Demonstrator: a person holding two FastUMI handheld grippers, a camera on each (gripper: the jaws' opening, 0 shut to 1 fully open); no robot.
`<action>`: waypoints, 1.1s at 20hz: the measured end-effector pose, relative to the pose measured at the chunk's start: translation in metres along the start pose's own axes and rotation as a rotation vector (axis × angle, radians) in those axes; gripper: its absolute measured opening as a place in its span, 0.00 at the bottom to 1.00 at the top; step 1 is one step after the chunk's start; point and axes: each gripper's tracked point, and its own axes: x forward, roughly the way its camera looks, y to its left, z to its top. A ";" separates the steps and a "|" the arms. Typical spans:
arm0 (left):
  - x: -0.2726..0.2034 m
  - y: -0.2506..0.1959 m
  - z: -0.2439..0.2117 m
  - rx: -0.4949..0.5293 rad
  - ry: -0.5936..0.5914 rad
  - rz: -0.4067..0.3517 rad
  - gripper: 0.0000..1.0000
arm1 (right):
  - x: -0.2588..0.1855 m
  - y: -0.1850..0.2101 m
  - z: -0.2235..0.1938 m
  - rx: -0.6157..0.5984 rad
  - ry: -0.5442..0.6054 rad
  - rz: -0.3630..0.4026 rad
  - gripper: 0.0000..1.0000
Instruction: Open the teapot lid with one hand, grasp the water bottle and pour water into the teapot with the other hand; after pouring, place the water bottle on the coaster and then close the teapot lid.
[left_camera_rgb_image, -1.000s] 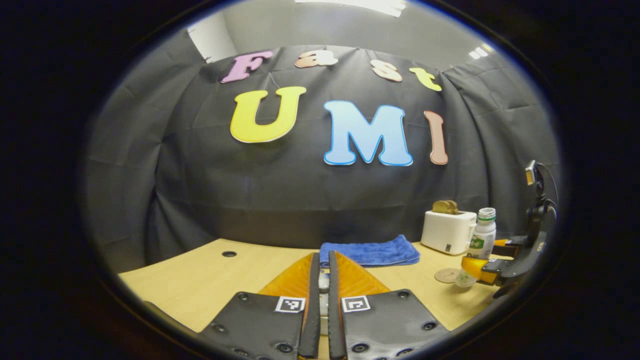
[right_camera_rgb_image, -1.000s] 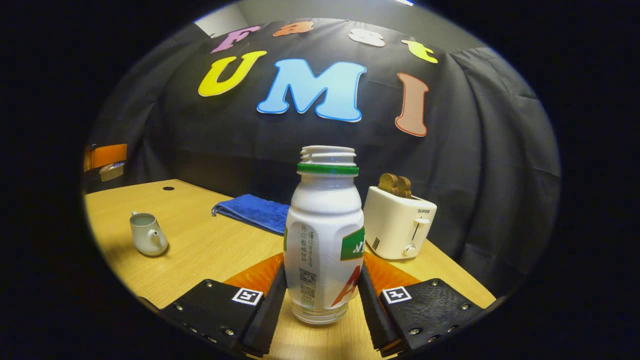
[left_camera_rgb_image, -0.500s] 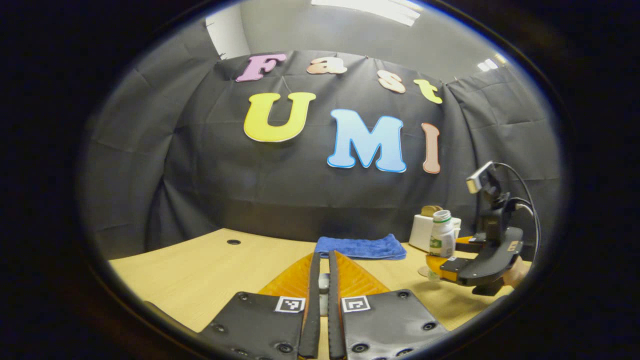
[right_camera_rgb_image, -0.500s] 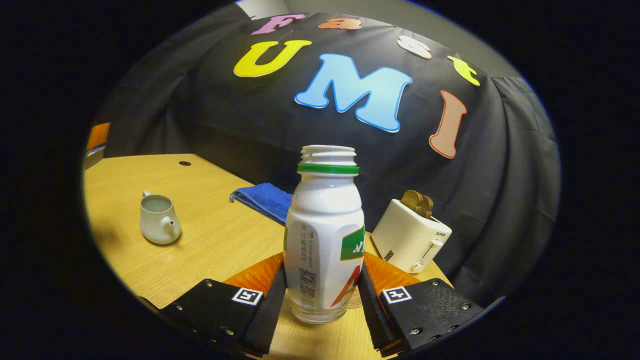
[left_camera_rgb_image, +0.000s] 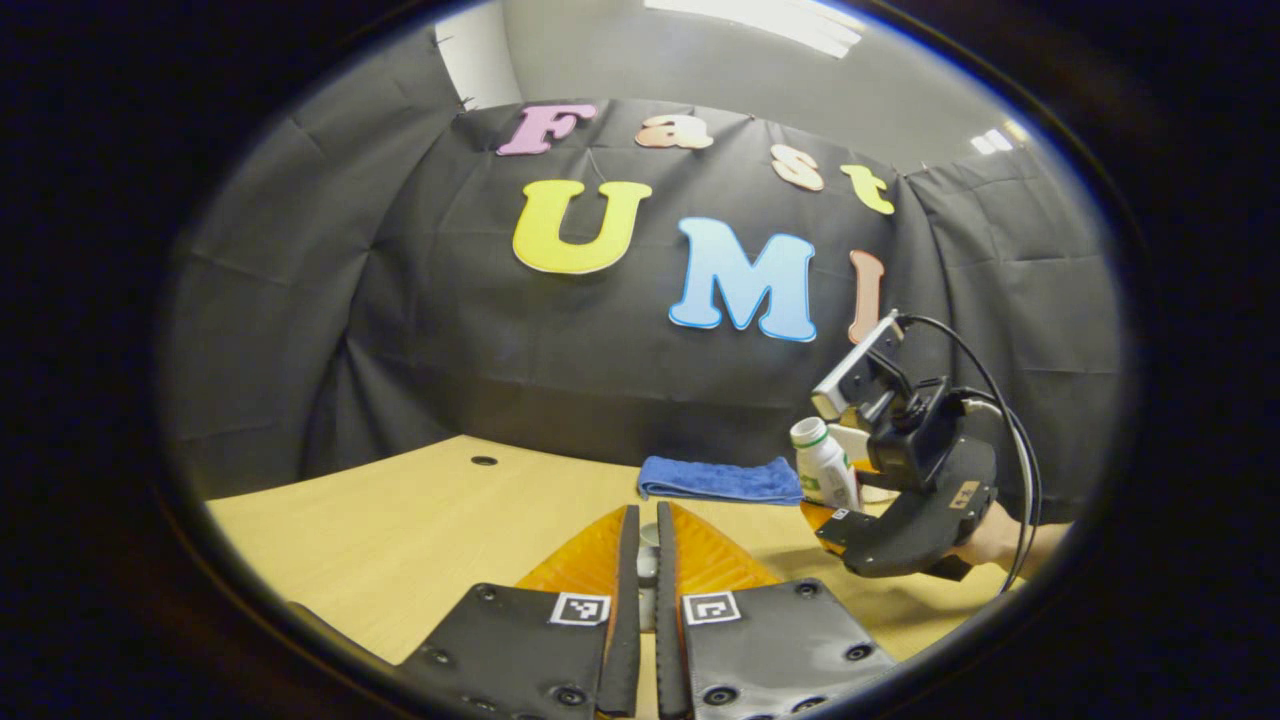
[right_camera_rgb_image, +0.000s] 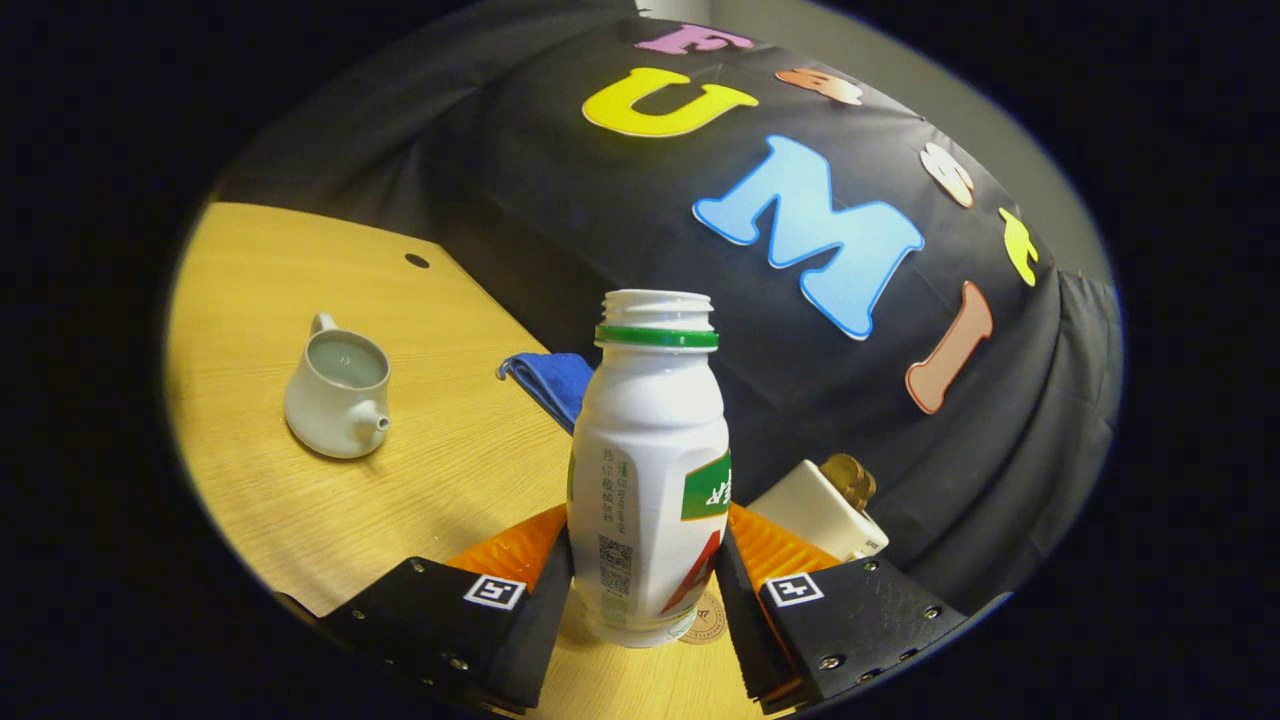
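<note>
- The right gripper (right_camera_rgb_image: 645, 600) has both fingers pressed on the lower body of the water bottle (right_camera_rgb_image: 650, 480), lifted off the worktop (right_camera_rgb_image: 430, 470) and tilted; the coaster (right_camera_rgb_image: 705, 620) shows just beneath the bottle's base.
- The bottle is white plastic, round-shouldered, uncapped, with a ribbed thread and 1 green ring at the neck; I judge it light and a little squashy, its glossy label slippery, so the low, wide waist is the sound place to hold.
- The teapot (right_camera_rgb_image: 338, 385) stands lidless on the worktop, well to the left of the bottle, spout toward the camera; it looks like glazed ceramic, smooth, stiff and chippable, with a small mouth that calls for a slow pour.
- The left gripper (left_camera_rgb_image: 640, 560) has its fingers nearly together on a small pale thing, probably the teapot lid (left_camera_rgb_image: 647, 565); its knob is small and slick, so I judge the pinch is easily lost.
- Beyond the bottle lie a soft blue towel (right_camera_rgb_image: 545, 380) and a boxy white toaster (right_camera_rgb_image: 815, 510).
</note>
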 end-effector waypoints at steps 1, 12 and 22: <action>-0.002 -0.002 -0.003 -0.009 0.003 -0.012 0.17 | 0.002 0.004 0.001 -0.033 -0.001 0.001 0.72; -0.033 -0.007 -0.012 -0.024 -0.021 -0.072 0.17 | 0.020 0.028 0.012 -0.373 -0.008 -0.012 0.72; -0.043 -0.008 -0.021 0.033 -0.014 -0.081 0.13 | 0.032 0.046 0.021 -0.601 -0.036 -0.006 0.72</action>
